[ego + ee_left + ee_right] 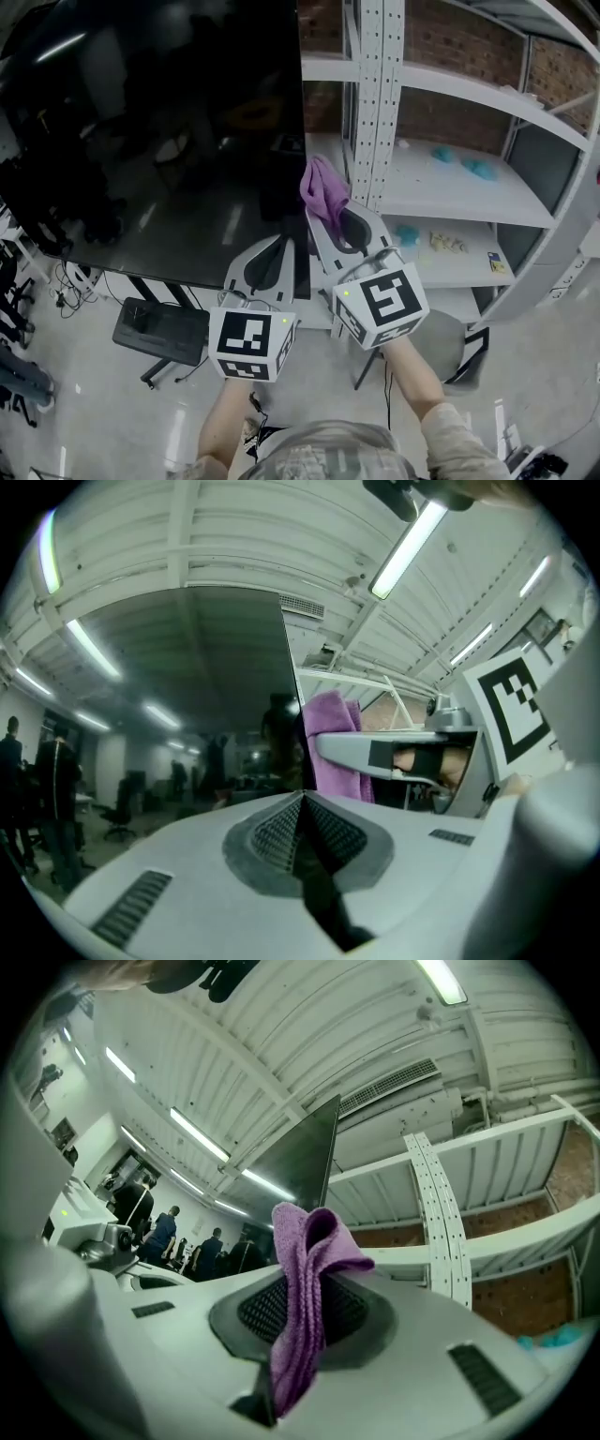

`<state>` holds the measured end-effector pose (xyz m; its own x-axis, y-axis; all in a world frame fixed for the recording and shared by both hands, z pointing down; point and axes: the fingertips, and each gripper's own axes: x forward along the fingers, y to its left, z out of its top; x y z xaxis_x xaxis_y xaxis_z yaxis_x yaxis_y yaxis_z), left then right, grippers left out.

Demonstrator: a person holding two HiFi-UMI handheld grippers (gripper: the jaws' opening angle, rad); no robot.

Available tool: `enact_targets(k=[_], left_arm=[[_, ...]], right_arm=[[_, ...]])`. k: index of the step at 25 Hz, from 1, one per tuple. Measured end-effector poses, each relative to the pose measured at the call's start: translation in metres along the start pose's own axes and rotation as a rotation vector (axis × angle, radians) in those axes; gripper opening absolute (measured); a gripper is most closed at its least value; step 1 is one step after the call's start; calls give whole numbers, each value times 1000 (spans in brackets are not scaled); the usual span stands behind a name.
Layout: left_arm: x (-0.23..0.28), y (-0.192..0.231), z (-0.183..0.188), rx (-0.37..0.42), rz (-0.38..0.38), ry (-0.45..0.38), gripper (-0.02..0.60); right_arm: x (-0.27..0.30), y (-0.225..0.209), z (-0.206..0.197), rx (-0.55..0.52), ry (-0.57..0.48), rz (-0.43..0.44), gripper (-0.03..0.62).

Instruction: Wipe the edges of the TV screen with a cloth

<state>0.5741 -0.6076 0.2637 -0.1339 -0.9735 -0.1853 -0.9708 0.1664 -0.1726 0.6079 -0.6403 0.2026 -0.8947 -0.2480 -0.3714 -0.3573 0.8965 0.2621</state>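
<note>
Poking from clamped right tongs (298, 1309): purple cloth (312, 1239).

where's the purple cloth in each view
Head view: purple cloth at centre, just right of the TV screen, at the tips of the right gripper.
Left gripper view: purple cloth right of centre, beside the screen's right edge.
Right gripper view: purple cloth at centre, pinched between the jaws.
Shared landmark: the TV screen's right edge, next to the cloth in all three views.
</note>
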Motion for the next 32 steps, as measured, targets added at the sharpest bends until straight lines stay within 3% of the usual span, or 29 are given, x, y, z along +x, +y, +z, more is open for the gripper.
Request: enact_targets(k=[8,19,25,32], left_arm=[[18,14,83,68,17,-138,15],[45,16,205,115,-73,-285,15],[48,25,261,123,-77,-359,15],[48,24,319,245,-63,-421,15]], right_arm=[[21,-17,57,-100,-70,9,51],[64,-45,170,-201,-195,29,51],[86,-55,224,-275,-213,26,51],[100,-63,262,-468,-190,-3,51]])
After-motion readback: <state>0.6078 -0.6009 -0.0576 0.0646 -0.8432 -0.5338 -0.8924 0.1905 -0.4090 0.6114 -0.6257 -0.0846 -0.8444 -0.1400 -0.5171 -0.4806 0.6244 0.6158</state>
